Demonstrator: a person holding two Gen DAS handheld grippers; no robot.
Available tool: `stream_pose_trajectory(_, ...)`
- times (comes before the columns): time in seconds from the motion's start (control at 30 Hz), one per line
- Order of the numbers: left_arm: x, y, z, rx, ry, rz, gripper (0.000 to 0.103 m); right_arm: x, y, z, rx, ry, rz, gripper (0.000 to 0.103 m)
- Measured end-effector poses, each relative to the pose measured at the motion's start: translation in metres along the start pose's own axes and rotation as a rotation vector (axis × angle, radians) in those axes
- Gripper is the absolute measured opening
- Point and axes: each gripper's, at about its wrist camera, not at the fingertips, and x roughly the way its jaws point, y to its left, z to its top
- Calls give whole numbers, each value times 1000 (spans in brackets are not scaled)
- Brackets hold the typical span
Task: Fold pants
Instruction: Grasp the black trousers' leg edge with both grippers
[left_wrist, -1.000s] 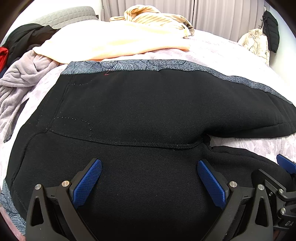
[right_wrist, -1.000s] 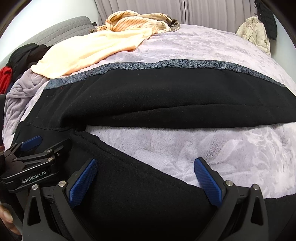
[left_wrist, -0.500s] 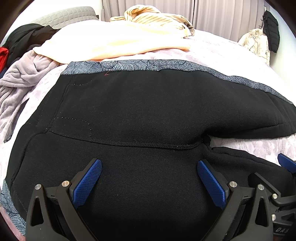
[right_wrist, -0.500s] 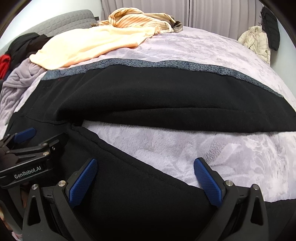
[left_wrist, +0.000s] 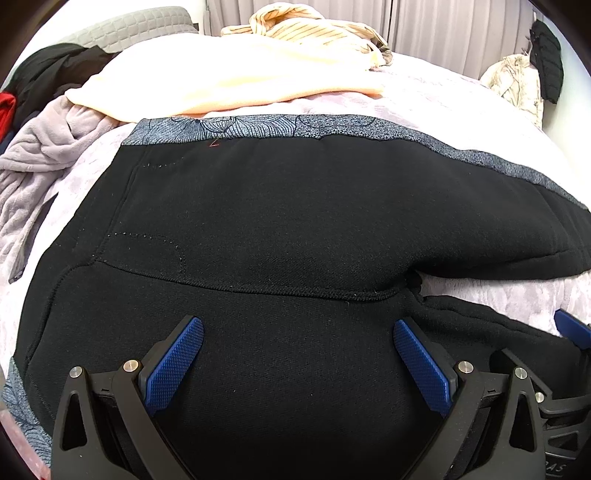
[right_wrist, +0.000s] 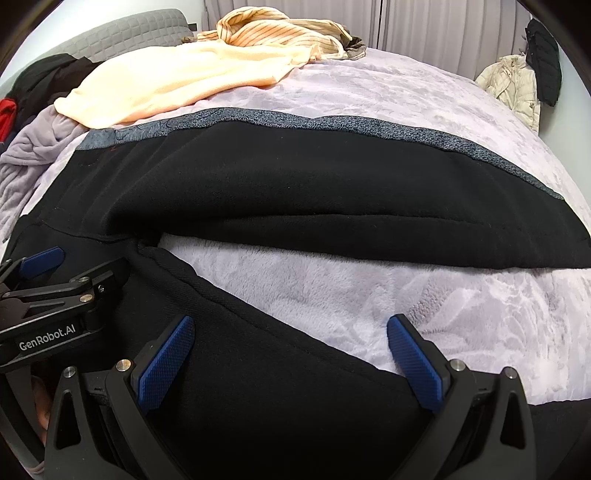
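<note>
Black pants (left_wrist: 295, 221) with a grey patterned side stripe (left_wrist: 258, 127) lie spread flat on a lilac bed cover (right_wrist: 332, 280), their two legs parted in a V. My left gripper (left_wrist: 298, 332) is open just above the seat of the pants. My right gripper (right_wrist: 290, 330) is open over the near leg (right_wrist: 258, 369), at its inner edge beside the gap of bed cover. The far leg (right_wrist: 332, 199) stretches to the right. The left gripper also shows in the right wrist view (right_wrist: 40, 258), and a tip of the right gripper's finger shows in the left wrist view (left_wrist: 572, 328).
A peach garment (right_wrist: 177, 85), a striped garment (right_wrist: 273, 29) and a lilac fleece (left_wrist: 40, 155) lie at the back and left of the bed. Dark and red clothes (left_wrist: 22, 92) are piled at far left. Jackets (right_wrist: 517, 85) hang at back right.
The right gripper's view has shifted slightly, showing more of the bed's far side. The left gripper has stayed still. The pants have not moved.
</note>
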Motion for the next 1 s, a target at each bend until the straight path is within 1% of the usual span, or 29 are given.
stream_pose_trajectory(0.1, -2, 3, 2, -10, 10, -12, 103, 0, 2, 4, -1, 18, -3, 103)
stream_pose_trajectory(0.2, -1, 3, 7, 12, 55, 4, 103, 3, -1, 9, 9, 57, 20, 103)
stream_pose_trajectory(0.37, -3, 7, 13, 22, 86, -3, 103, 5, -10, 12, 48, 98, 72, 103)
stream_pose_trajectory(0.5, -4, 11, 14, 16, 115, 3, 103, 6, -9, 13, 39, 120, 72, 103)
stream_pose_trajectory(0.57, -8, 11, 14, 22, 125, 18, 103, 5, -7, 12, 36, 114, 68, 103)
stream_pose_trajectory(0.73, -23, 22, 18, 13, 90, 58, 103, -1, -2, 14, 30, 91, 26, 103)
stream_pose_trajectory(0.87, -35, 38, 26, -15, 58, 65, 103, -22, 15, 23, -28, 10, 2, 103)
stream_pose_trajectory(1.0, -46, 52, 35, -44, 20, 73, 103, -43, 35, 39, -86, -65, 21, 103)
